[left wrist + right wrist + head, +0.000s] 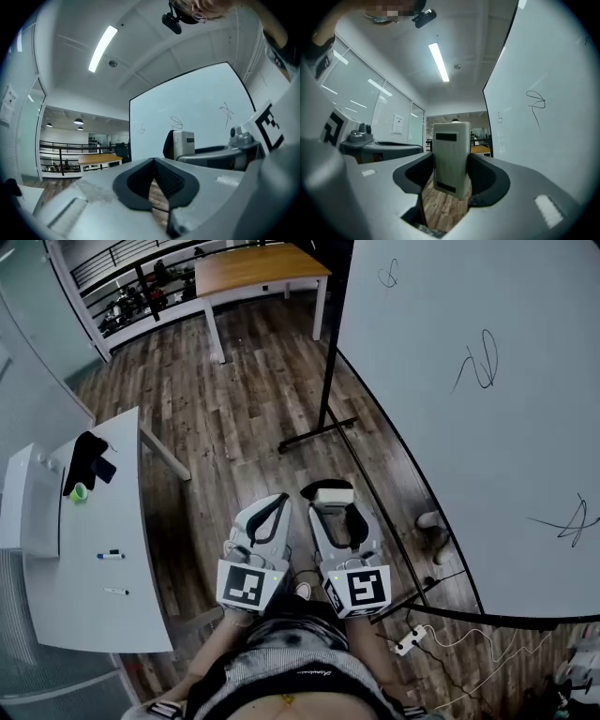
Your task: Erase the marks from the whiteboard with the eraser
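My right gripper (451,174) was shut on the eraser (451,157), its jaws pinching the two thin sides; my left gripper (153,180) had its jaws pressed together with nothing in them; both were low and close to my body, over the wood floor (234,418), and the eraser was well apart from the whiteboard (441,446) on my right. Three scribbles showed on the board, one far off (388,276), one in the middle (480,362) and one near me (570,521), all well apart. I thought the eraser could slip or twist when pushed on the board, since only its thin sides were held; I thought its hard edge could hit the board too, since the dark pad side looked to face ahead and not toward the board; a white plug strip (410,641) and its cord lay on the floor by the board's foot, so I could trip there; the board stood on a thin black stand (323,432), so a hard push might shove it away. The eraser stood up tall between the jaws; its long side ran up and down, across the way the jaws pointed; its white back with two dark strips faced the right gripper view.
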